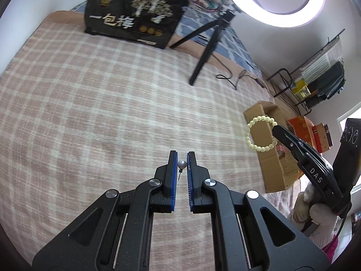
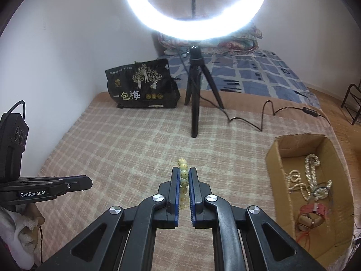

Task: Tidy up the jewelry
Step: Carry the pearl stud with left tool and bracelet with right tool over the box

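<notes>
My left gripper (image 1: 181, 158) is shut on a pearl stud earring (image 1: 181, 164), its pin pointing down, above the checked blanket (image 1: 101, 113). My right gripper (image 2: 184, 171) is shut on a pale yellow bead bracelet (image 2: 183, 180), seen edge-on between the blue pads. In the left wrist view that bracelet (image 1: 261, 133) hangs as a full ring from the right gripper (image 1: 276, 128), over the cardboard box (image 1: 268, 158). The box (image 2: 277, 155) lies to the right and holds pearl necklaces (image 2: 311, 176) and a red-strapped watch (image 2: 314, 210). The left gripper (image 2: 89, 184) shows at the left edge.
A ring light on a black tripod (image 2: 195, 94) stands on the blanket, its cable (image 2: 266, 115) trailing right. A black printed bag (image 2: 142, 85) leans at the back near the wall. A metal rack (image 1: 315, 79) and orange boxes (image 1: 311, 133) sit beyond the bed's edge.
</notes>
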Tool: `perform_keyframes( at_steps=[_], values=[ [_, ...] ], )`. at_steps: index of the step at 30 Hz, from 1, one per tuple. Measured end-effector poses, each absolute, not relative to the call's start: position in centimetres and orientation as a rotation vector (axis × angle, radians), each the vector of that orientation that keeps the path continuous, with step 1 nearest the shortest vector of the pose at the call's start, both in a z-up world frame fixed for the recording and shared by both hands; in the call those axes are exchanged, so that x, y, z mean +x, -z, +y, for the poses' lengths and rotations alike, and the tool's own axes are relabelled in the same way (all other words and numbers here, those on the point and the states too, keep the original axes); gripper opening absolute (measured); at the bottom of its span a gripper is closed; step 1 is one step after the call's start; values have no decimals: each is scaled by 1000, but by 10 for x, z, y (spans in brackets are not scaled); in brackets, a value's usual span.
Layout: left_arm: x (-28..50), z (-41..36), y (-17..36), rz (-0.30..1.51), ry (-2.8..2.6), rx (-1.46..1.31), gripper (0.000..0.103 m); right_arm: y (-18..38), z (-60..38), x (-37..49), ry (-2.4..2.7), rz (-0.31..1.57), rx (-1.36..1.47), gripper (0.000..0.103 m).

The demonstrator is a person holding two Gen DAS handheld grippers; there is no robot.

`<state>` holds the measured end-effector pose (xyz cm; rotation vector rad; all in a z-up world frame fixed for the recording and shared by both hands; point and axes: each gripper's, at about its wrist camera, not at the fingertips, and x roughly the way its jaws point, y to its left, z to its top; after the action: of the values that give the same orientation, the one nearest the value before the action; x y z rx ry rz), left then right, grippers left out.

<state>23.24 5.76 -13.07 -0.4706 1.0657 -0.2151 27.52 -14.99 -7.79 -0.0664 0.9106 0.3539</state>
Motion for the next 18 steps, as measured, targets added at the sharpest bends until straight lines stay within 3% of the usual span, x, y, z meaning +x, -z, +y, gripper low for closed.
perform_keyframes(
  at_steps=[18],
  values=[
    [238,-29,104,1042,368,-424,6,25,-247,244,-233,823,7,5]
  ],
)
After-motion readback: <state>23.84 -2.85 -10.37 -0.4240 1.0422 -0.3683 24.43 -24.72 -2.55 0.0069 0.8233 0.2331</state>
